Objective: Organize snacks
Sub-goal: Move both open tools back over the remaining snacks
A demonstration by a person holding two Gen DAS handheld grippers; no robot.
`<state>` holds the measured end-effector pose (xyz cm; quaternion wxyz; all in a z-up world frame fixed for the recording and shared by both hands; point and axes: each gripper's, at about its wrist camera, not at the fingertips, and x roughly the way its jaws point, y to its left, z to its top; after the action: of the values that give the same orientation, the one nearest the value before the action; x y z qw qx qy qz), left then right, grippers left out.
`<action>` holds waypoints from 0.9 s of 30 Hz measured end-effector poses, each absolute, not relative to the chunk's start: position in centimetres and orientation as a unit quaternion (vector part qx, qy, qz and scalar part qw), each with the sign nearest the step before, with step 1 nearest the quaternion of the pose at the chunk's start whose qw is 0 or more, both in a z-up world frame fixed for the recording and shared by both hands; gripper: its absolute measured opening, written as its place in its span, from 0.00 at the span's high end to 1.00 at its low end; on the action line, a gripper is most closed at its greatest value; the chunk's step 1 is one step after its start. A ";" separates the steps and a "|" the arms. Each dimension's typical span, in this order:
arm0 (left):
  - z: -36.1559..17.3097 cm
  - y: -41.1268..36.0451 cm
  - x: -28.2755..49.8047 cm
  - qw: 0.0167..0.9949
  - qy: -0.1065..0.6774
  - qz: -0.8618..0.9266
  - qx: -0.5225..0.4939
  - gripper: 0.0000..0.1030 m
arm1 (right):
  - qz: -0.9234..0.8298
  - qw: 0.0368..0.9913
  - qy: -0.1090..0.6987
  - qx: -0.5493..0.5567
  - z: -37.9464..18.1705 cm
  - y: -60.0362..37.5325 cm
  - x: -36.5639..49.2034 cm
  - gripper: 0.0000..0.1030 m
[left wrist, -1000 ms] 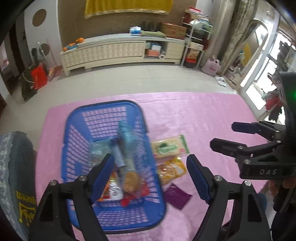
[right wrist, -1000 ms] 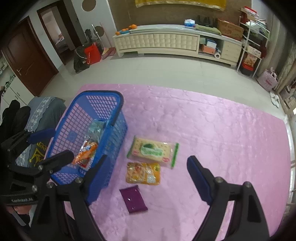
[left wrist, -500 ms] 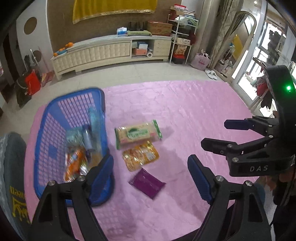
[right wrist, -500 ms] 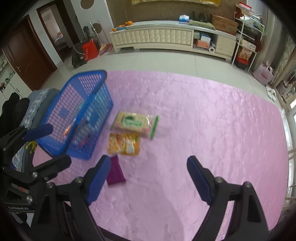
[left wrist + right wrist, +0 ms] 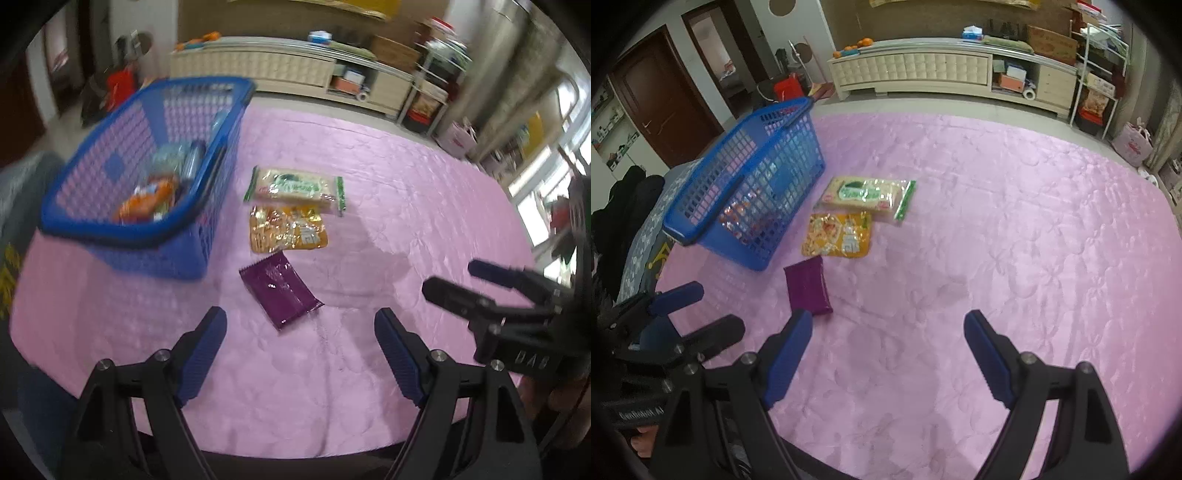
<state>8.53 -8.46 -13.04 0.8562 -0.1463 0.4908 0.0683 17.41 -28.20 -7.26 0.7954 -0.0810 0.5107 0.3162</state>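
A blue plastic basket [image 5: 155,254] [image 5: 713,206] holding several snack packs stands at the left of the pink table. Three packs lie beside it: a green-and-beige biscuit pack [image 5: 295,189] [image 5: 868,195], an orange-yellow pack [image 5: 287,232] [image 5: 836,235] and a purple pack [image 5: 280,291] [image 5: 808,286]. My left gripper [image 5: 301,325] is open and empty, just short of the purple pack. My right gripper [image 5: 888,325] is open and empty, to the right of the purple pack. Each gripper shows in the other's view: the right gripper [image 5: 461,282], the left gripper [image 5: 701,310].
The pink quilted cloth [image 5: 1015,229] covers the table. A grey cushioned chair [image 5: 646,236] stands at the table's left edge. A long cream cabinet [image 5: 923,74] and shelves stand far behind, across the floor.
My left gripper has drawn back from over the basket and swung right, now facing the loose packs. My right gripper has pulled back and lifted a little. Both stay open.
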 end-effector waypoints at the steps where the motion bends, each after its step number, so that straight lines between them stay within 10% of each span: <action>1: -13.5 -8.4 8.6 0.854 0.490 0.078 -0.153 0.22 | 0.317 0.794 0.513 -0.081 -7.8 -28.2 17.6 0.15; 27: -22.6 -6.7 14.1 0.805 0.543 0.145 -0.190 0.22 | 0.332 0.777 0.526 -0.095 -15.4 -26.2 21.8 0.15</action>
<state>14.14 -6.72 -22.61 0.8051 -0.1902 0.5428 0.1449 21.81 -26.23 -15.39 0.7770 -0.0952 0.5265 0.3317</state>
